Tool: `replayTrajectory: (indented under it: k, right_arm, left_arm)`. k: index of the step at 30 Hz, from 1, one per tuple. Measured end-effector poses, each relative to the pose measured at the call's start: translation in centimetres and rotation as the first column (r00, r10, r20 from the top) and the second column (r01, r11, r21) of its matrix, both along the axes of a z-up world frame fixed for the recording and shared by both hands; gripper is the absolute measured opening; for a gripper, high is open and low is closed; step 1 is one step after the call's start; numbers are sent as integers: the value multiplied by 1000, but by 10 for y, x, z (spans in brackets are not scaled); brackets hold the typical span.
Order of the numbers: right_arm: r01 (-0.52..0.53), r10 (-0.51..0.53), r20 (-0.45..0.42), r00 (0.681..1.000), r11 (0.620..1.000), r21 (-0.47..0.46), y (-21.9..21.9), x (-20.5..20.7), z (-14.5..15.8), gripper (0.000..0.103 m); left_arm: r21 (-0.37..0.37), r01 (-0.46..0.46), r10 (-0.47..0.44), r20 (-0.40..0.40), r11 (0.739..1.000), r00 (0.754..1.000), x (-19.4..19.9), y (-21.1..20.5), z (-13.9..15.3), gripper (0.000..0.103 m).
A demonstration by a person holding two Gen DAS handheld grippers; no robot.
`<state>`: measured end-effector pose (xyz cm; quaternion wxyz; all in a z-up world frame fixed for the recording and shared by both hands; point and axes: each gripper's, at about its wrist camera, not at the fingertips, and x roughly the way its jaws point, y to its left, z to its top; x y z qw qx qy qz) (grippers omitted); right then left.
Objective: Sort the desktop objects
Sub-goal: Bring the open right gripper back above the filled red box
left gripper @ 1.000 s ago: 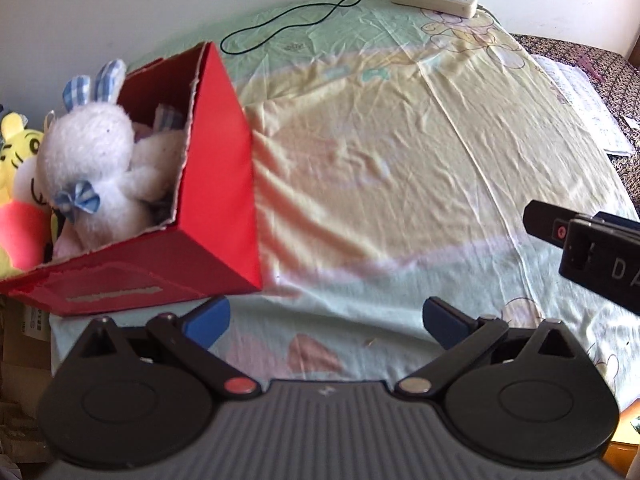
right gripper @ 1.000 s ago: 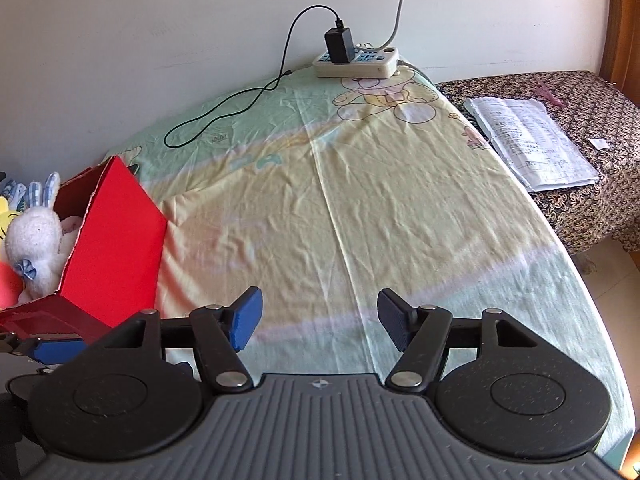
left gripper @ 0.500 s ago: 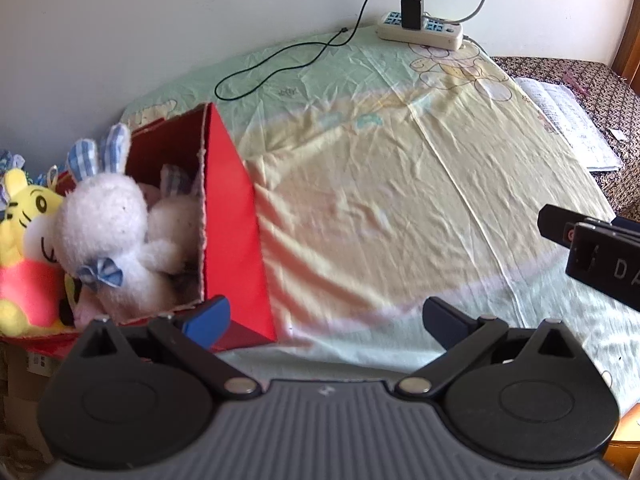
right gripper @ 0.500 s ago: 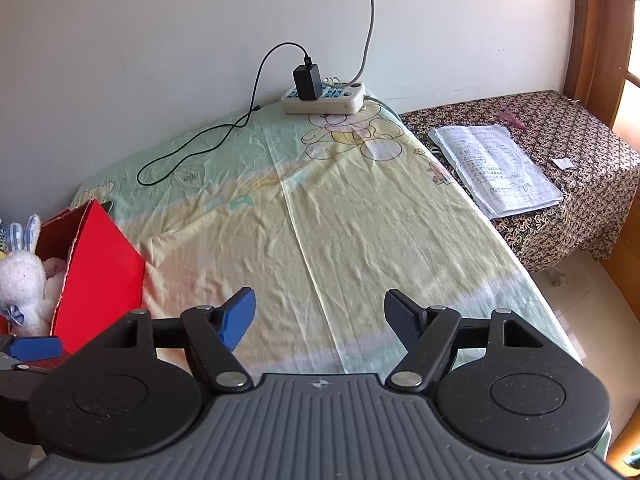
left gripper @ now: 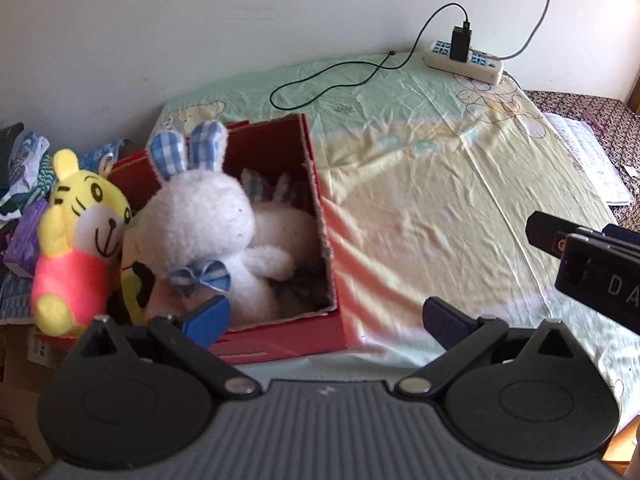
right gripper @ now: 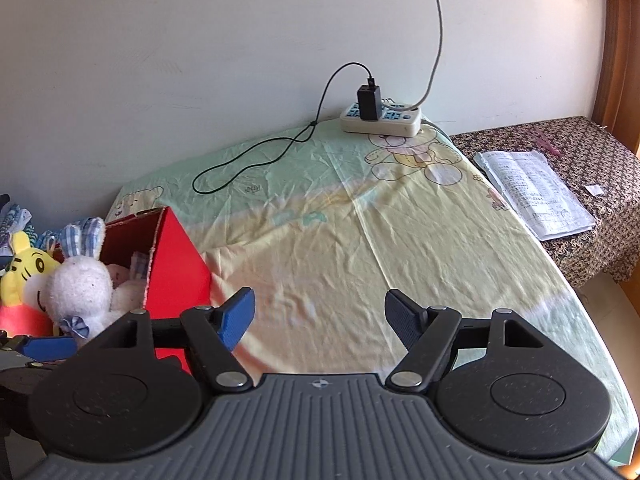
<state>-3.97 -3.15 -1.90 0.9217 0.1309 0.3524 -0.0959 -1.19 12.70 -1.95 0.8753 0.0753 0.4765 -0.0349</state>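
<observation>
A red cardboard box (left gripper: 320,216) (right gripper: 176,268) stands at the left end of the sheet-covered table (left gripper: 440,184) (right gripper: 360,240). Inside it sit a white plush rabbit (left gripper: 208,224) (right gripper: 80,284) with blue checked ears, a second white plush (left gripper: 284,232) behind it, and a yellow tiger plush (left gripper: 76,240) (right gripper: 24,280) leaning at the left. My left gripper (left gripper: 326,318) hangs open above the box's near wall, nothing between its fingers. My right gripper (right gripper: 320,314) is open over the bare sheet right of the box, its body showing in the left wrist view (left gripper: 592,264).
A white power strip (left gripper: 464,60) (right gripper: 380,118) with a black charger lies at the table's far edge by the wall, a black cable (right gripper: 256,164) looping across the sheet. Papers (right gripper: 532,192) rest on a patterned surface at right. Clutter (left gripper: 20,184) lies left of the box.
Both grippers have pulled back and risen, so the box and table look farther away and the toys inside show more fully. The right gripper's jaws stand wider than a second ago.
</observation>
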Motion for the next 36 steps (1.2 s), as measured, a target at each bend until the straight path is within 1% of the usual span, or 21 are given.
replayTrajectory:
  k: [8, 10, 15, 18, 21, 25, 29, 31, 33, 36]
  right_arm:
    - [-76, 77, 20, 997, 997, -12, 45, 19, 12, 75]
    - [-98, 99, 22, 995, 995, -8, 56, 24, 15, 75]
    - [-133, 133, 24, 991, 991, -3, 83, 38, 21, 75]
    - [-159, 159, 10, 987, 987, -12, 101, 47, 22, 76]
    - [-185, 185, -11, 983, 982, -30, 120, 54, 22, 79]
    - [-172, 171, -18, 985, 985, -27, 134, 61, 22, 83]
    - [-165, 164, -33, 986, 986, -1, 146, 67, 24, 84]
    - [-172, 172, -35, 984, 985, -1, 152, 69, 25, 84]
    - [-183, 183, -45, 982, 983, -11, 159, 72, 26, 84]
    - [-211, 208, -60, 976, 976, -50, 172, 76, 26, 84]
  left_arm:
    - [2, -64, 64, 16, 998, 998, 6, 44, 9, 102]
    - [13, -86, 86, 20, 996, 996, 8, 56, 12, 102]
    - [29, -160, 160, 9, 987, 987, 16, 91, 14, 102]
    - [54, -199, 198, 19, 979, 980, 19, 109, 16, 102]
    - [56, -215, 214, 30, 975, 976, 20, 126, 19, 102]
    - [68, -224, 222, 48, 972, 974, 21, 142, 23, 102]
    - [28, -216, 216, 20, 976, 976, 26, 157, 22, 102]
    - [25, -220, 220, 8, 975, 975, 29, 164, 21, 102]
    - [22, -226, 227, -4, 974, 974, 30, 171, 20, 102]
    - [5, -228, 228, -7, 974, 974, 32, 180, 20, 102]
